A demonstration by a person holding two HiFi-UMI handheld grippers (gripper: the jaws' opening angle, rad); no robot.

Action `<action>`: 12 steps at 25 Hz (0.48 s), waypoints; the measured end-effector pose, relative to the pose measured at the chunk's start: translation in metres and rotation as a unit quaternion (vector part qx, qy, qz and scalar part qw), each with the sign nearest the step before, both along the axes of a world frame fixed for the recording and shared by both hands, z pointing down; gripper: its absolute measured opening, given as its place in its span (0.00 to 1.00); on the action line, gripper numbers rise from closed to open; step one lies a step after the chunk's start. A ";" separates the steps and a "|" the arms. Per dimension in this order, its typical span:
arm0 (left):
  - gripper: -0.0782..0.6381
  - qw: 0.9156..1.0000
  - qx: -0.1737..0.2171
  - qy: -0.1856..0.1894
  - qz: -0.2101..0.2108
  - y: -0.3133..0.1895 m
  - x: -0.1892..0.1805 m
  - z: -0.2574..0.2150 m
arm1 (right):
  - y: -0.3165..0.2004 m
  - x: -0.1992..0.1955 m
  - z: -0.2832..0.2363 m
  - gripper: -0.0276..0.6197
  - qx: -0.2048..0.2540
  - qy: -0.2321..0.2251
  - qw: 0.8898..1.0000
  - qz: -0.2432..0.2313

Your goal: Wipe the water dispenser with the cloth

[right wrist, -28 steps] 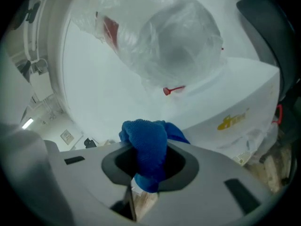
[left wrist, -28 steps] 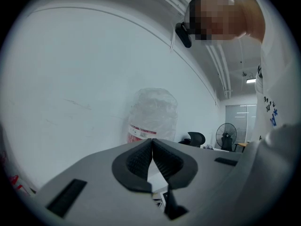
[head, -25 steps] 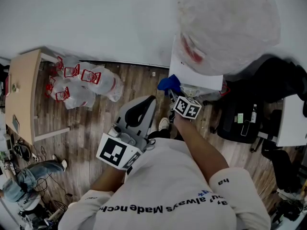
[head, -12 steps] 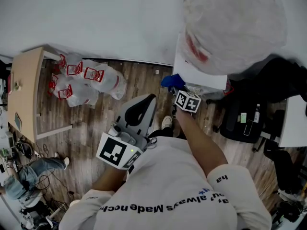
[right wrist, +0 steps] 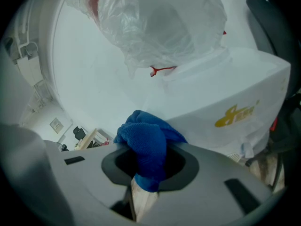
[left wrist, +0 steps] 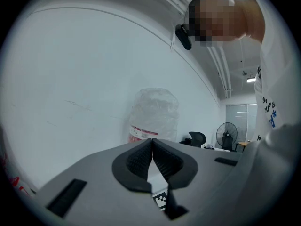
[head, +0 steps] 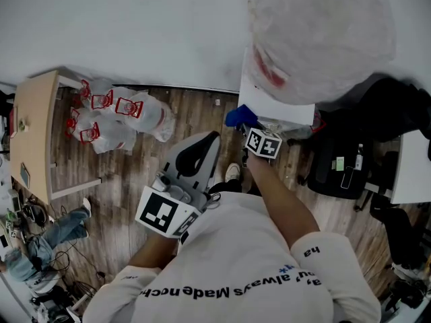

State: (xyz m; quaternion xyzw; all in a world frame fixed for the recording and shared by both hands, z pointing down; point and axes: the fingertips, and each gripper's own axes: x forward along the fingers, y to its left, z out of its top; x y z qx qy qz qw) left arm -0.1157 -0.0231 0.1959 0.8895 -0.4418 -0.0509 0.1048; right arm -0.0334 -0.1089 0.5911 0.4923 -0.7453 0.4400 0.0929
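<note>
Hanging back at the person's left side, the left gripper (left wrist: 151, 144) had its jaws pressed together on nothing, the ribbed pads meeting at the tips. I judge it was parked there simply to stay clear of the wiping hand. Well ahead of its fingertips stood the plastic-wrapped bottle (left wrist: 155, 113) against the pale wall.

Further right, the right gripper (right wrist: 148, 149) was clamped on the blue cloth (right wrist: 141, 132). The fabric was pinched between the pads, and a loose bunch bulged out past the fingertips. Held that way, the soft cloth rather than the hard jaw came foremost toward the surface.

Just beyond those fingertips, and to their right, lay the white body of the water dispenser (right wrist: 221, 98). Its yellow logo (right wrist: 235, 117) sat off to the fingers' right, and the bottle rose above them. In the head view the cloth was close by the dispenser's near left corner; whether it actually touched I could not tell. The step in hand seemed to be wiping at that edge, with the broad casing to the right of the fingers left for later strokes.
</note>
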 end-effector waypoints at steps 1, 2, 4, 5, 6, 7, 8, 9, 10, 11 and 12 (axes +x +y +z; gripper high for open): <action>0.14 1.000 0.000 0.000 0.001 -0.001 0.001 0.000 | 0.000 0.001 -0.001 0.19 0.001 0.000 1.000 0.000; 0.14 1.000 0.000 0.000 0.002 -0.001 0.002 0.000 | 0.000 0.002 -0.002 0.19 0.001 0.001 1.000 0.000; 0.14 1.000 -0.001 -0.001 0.003 -0.002 0.004 0.000 | 0.000 0.004 -0.002 0.19 0.001 0.002 1.000 0.000; 0.14 1.000 0.000 0.000 0.004 -0.002 0.006 0.000 | 0.001 0.005 -0.002 0.19 0.002 0.004 1.000 0.000; 0.14 1.000 0.001 0.000 0.005 -0.002 0.007 0.000 | 0.001 0.006 -0.002 0.19 0.002 0.005 1.000 0.000; 0.14 1.000 0.002 0.001 0.006 -0.002 0.008 -0.001 | 0.001 0.008 -0.002 0.19 0.002 0.005 1.000 0.000; 0.14 1.000 0.002 0.001 0.006 -0.002 0.009 -0.001 | 0.002 0.009 -0.002 0.19 0.003 0.006 1.000 0.000; 0.14 1.000 0.003 0.001 0.007 -0.002 0.010 -0.002 | 0.002 0.011 -0.003 0.19 0.003 0.006 1.000 0.000; 0.14 1.000 0.003 0.001 0.007 -0.002 0.012 -0.002 | 0.003 0.012 -0.003 0.19 0.004 0.007 1.000 0.000; 0.14 1.000 0.003 0.002 0.008 -0.002 0.013 -0.002 | 0.003 0.014 -0.003 0.19 0.004 0.007 1.000 0.000; 0.14 1.000 0.004 0.002 0.009 -0.002 0.015 -0.002 | 0.003 0.015 -0.003 0.19 0.004 0.008 1.000 0.000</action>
